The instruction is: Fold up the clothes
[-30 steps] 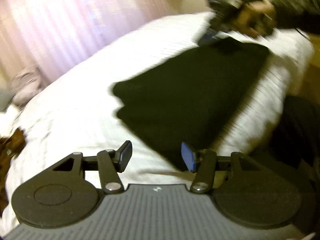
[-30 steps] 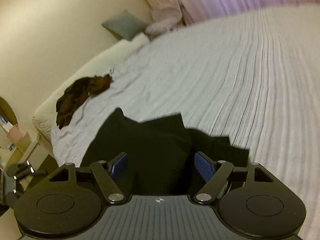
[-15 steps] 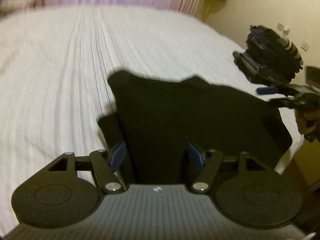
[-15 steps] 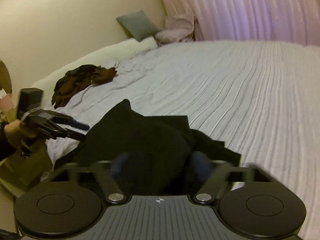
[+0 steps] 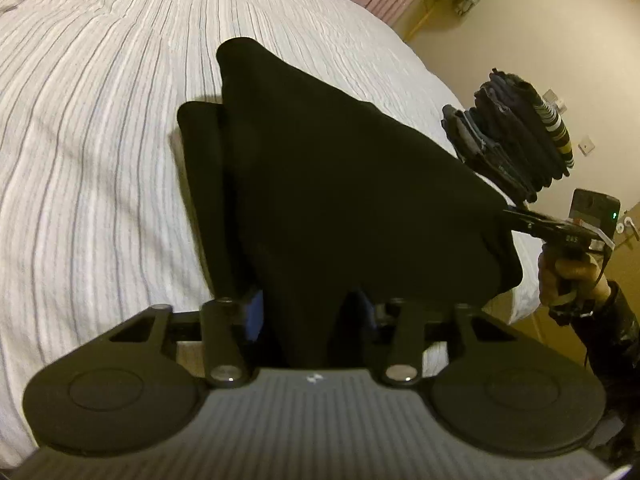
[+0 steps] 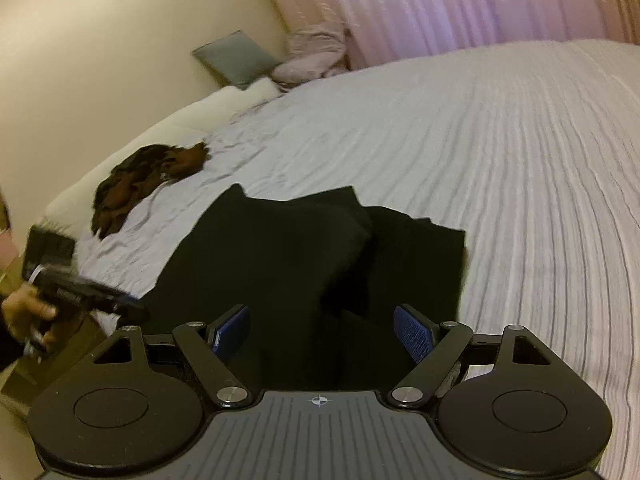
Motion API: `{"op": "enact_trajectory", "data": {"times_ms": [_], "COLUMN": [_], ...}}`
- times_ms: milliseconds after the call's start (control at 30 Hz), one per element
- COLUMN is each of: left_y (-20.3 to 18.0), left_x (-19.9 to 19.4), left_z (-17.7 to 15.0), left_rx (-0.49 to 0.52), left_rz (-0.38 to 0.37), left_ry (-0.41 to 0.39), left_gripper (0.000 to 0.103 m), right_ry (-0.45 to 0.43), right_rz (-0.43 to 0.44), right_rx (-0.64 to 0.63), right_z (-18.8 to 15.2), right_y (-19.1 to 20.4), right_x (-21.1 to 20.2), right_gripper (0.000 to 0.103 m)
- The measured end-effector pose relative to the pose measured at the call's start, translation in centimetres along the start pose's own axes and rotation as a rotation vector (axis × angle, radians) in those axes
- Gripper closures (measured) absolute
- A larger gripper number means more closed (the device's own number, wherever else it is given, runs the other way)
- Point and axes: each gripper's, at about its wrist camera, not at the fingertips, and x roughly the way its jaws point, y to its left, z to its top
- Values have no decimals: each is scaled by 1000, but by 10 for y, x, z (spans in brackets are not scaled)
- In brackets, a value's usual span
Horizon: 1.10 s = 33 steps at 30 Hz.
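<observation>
A black garment (image 5: 340,184) lies on the striped white bed (image 5: 100,120), lifted at its near edge. My left gripper (image 5: 310,316) is shut on the garment's near edge, with cloth bunched between its jaws. In the right wrist view the same garment (image 6: 280,260) runs between the blue pads (image 6: 412,334) of my right gripper (image 6: 322,330), whose jaws stand wide apart around the cloth. The right gripper also shows in the left wrist view (image 5: 556,232) at the garment's far right corner; the left gripper shows in the right wrist view (image 6: 92,296).
A stack of folded dark clothes (image 5: 516,140) stands at the bed's right end. A brown crumpled garment (image 6: 140,184) lies near the pillows (image 6: 240,56). Pink curtains (image 6: 460,0) hang behind the bed. A cardboard box (image 6: 40,360) stands beside the bed.
My left gripper swung over the bed, came down on the garment's near edge and shut on it. The garment's near side has risen off the bed. My right gripper stayed at its corner.
</observation>
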Motion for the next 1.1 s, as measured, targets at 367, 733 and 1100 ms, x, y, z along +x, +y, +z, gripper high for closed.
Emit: {"op": "enact_trajectory", "data": {"times_ms": [367, 733, 1100], "left_y": [-25, -11, 46], "left_x": [-40, -48, -15], "left_z": [-66, -43, 50], "left_rx": [-42, -4, -68], "left_rz": [34, 52, 87], "left_ry": [-135, -125, -152], "left_gripper": [98, 80, 66], "right_ry": [-29, 17, 169], "right_rz": [-40, -12, 150], "right_rx": [-38, -121, -3], "right_z": [-2, 8, 65], "right_y": [14, 33, -5], "right_x": [-19, 5, 83], "right_gripper": [21, 21, 21]}}
